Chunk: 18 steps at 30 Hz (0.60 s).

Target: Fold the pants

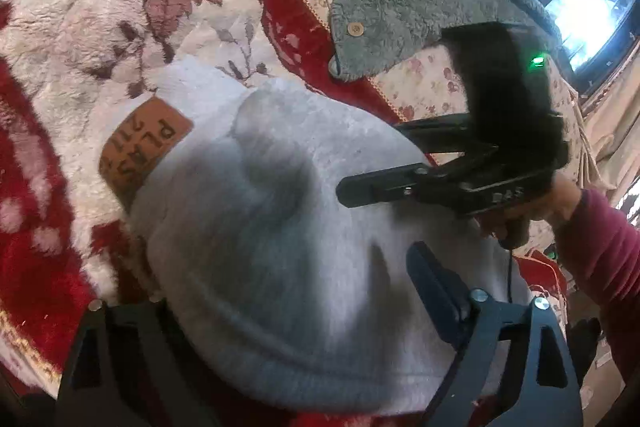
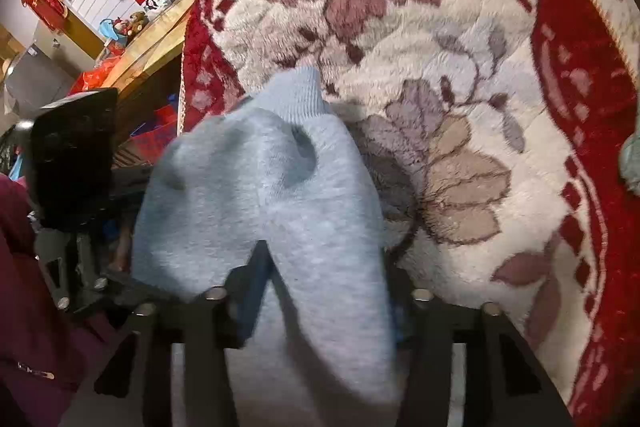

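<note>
Left gripper [image 1: 288,291] jaws wide, 1 finger hidden under grey pants [image 1: 280,211]. Right gripper [image 2: 316,291] jaws pinching pants fold; fingertips buried.

Light grey pants [image 1: 280,235] bunched on the blanket [image 1: 80,27]
Soft fleece, folded into a rumpled heap; a tan patch [image 1: 146,153] printed "PLAS" sits on the side toward the blanket's leaf pattern, with a ribbed cuff [image 2: 298,93] sticking up
</note>
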### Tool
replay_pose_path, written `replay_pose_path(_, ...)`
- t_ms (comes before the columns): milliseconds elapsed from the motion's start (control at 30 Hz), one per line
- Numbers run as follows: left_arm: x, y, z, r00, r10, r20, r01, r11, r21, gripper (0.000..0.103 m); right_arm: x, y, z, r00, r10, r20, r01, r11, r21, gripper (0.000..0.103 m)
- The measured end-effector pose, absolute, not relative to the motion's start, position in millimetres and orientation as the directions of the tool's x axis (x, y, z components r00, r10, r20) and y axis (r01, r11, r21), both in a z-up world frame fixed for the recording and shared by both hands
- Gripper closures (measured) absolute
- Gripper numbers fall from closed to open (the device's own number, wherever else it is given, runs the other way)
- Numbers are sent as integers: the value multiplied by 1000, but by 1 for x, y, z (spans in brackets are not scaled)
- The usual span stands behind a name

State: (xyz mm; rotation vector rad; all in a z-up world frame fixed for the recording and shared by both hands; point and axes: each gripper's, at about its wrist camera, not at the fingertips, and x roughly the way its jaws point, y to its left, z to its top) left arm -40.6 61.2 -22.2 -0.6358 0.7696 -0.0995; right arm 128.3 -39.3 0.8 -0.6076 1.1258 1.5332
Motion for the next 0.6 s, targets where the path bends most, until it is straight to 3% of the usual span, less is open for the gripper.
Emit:
replay_pose_path(33,-38,61,-22,724,-298,-622,-145,816,-559,15,125,-38,5,-271,455,-848,-947,30,319,61)
replay_pose_path(67,-36,60,-20,728,-275,-628,-152,828,-539,44,123,-37,8,-263,451,-853,-952,24,306,63)
replay_pose_path(100,-34,61,-17,727,-231,-647,-172,850,-497,63,120,-36,13,-249,449,-858,-958,18,287,65)
replay_pose_path(200,-30,61,-2,745,-262,-613,-121,851,-510,70,117,-38,27,-205,451,-869,-971,16,238,67)
replay_pose_path(367,-39,25,53,816,-179,-550,-27,938,-346,74,117,-55,63,-148,498,-854,-984,12,178,67)
replay_pose_path(600,-51,-34,114,870,-166,-464,85,978,-190,74,102,-119,124,-26,611,-791,-998,35,59,67)
